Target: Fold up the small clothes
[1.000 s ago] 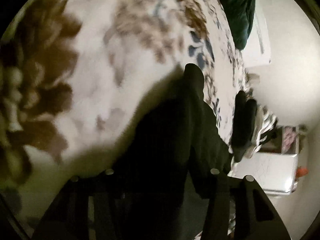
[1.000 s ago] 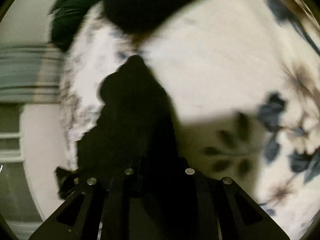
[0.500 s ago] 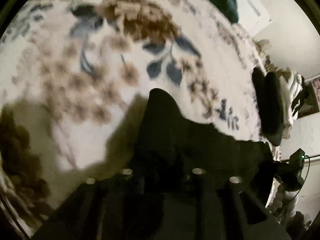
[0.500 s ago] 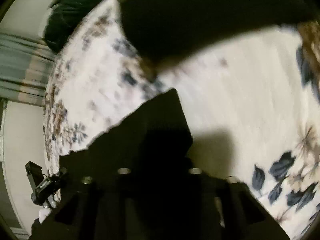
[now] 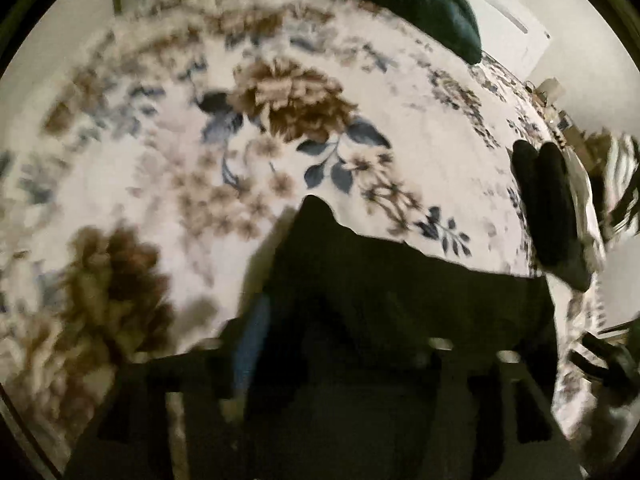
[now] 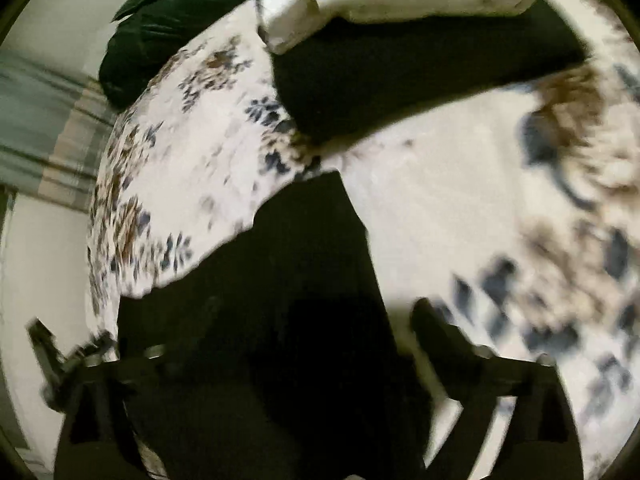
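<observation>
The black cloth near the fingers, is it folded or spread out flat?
Cannot tell: the black cloth lies on the floral bedspread, too dark for creases.

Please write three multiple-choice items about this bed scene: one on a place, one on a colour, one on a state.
1. Where does the black cloth garment lie?
A. on the floral bedspread
B. on a wooden chair
C. in a basket

2. What colour is the large cushion at the far end of the bed?
A. bright yellow
B. dark green
C. red

3. How do the jaws of the right gripper stand?
A. shut on a white towel
B. spread apart
C. shut on a pillow

Answers:
1. A, the garment rests on the white bedspread with brown and blue flowers.
2. B, the cushion looks dark green in both views.
3. B, the jaws are opening wide; the garment lies below them, and no pad visibly presses it.
</observation>
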The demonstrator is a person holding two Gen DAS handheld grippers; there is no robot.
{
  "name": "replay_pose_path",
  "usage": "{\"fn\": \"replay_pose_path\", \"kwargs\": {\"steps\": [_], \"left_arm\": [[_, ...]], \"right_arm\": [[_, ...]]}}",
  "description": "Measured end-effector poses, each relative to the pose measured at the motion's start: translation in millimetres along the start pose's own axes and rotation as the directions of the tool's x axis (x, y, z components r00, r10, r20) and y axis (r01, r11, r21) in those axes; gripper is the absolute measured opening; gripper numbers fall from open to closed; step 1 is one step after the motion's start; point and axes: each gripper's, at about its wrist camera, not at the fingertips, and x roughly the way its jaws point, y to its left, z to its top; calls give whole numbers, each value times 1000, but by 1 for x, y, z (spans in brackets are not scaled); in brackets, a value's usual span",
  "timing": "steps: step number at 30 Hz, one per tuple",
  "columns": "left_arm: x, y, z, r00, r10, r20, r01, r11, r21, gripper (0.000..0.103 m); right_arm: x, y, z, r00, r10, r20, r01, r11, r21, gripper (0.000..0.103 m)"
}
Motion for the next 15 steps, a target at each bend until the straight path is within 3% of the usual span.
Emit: {"fn": "replay_pose_path", "kwargs": {"steps": [1,4,8,11,13,15], "left_arm": [[-8,-9,-11,1000,19,12,-19,1000,24,83],[-22,-41,-55,997,80,-12,-79,993,83,91],[-3,-70,-117,986,82,-149,-67,993,100,92],[23,-82,-150,964,113,-242,-87,990,115,92],[36,-88,-162,960,160,-228,-130,981,142,97],[43,-88,-161,962,168,-213,-143,981,127,101]], "right_arm": [[-13,0,-14,1000,-14,11,14,1000,-5,103],[-41,-7,-68,999,-42,9,42,999,27,103],[-48,-35,-128,1000,-7,-25,12,985,170,103],[-24,-58,-167,995,71,-63,-47,943,329,103],[-4,-74,-185,986,151,-67,-109,899,424,103],[16,-87,-194,967,253,-14,-215,849,483,103]]}}
